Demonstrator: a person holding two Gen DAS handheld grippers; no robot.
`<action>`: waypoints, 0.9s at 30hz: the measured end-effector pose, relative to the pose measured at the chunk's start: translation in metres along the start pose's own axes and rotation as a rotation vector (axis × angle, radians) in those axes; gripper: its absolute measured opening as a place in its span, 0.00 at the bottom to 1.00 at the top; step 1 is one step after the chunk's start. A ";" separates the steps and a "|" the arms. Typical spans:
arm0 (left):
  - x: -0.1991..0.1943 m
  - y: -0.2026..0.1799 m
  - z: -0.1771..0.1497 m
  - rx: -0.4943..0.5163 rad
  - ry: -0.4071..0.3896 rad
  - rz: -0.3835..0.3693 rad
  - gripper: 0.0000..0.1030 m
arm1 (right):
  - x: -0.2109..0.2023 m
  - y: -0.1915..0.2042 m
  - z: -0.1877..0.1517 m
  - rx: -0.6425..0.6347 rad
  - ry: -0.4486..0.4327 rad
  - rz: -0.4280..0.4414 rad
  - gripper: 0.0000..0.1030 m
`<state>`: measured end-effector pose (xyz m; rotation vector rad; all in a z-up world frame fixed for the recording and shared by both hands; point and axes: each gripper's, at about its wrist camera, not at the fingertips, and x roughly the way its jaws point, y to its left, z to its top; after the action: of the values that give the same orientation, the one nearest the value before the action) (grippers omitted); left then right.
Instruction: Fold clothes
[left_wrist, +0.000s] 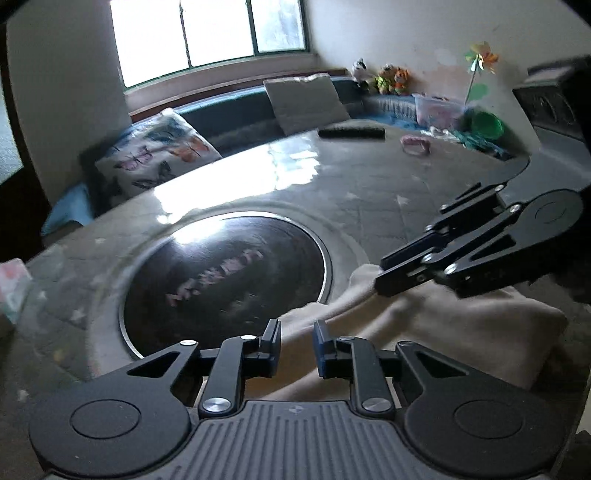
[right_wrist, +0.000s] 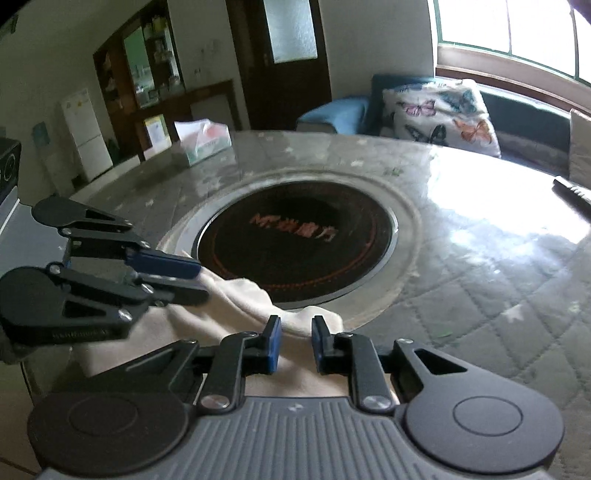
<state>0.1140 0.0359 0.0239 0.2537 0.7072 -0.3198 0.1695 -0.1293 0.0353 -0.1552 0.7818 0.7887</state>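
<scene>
The cream, soft knit garment (left_wrist: 443, 332) lies bunched at the edge of the round glass-topped table (left_wrist: 369, 192), its far hem beside the black inset hob (right_wrist: 295, 240). You hold your left gripper (left_wrist: 296, 345) and right gripper (right_wrist: 296, 341) side by side over that hem, jaws narrowly spread, pinching nothing — likely poised for twin corner grips.

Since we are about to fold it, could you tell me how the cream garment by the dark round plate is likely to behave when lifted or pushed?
The cream garment looks floppy: it lies in soft rumpled folds, so it would probably sag from wherever it is held. It seems light, as a thin edge drapes over the dark round plate. Pushed, it may slide or bunch, since the table looks glossy.
</scene>
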 end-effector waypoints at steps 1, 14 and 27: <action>0.005 0.000 0.001 -0.001 0.009 0.002 0.20 | 0.004 0.000 0.001 -0.003 0.006 -0.006 0.16; 0.023 0.004 0.000 -0.034 0.019 0.010 0.23 | -0.008 -0.003 -0.011 -0.008 -0.019 -0.076 0.17; 0.020 -0.007 0.000 -0.020 0.011 0.062 0.24 | -0.060 -0.040 -0.051 0.124 -0.080 -0.185 0.17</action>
<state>0.1257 0.0255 0.0101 0.2585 0.7111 -0.2521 0.1409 -0.2127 0.0336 -0.0831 0.7271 0.5662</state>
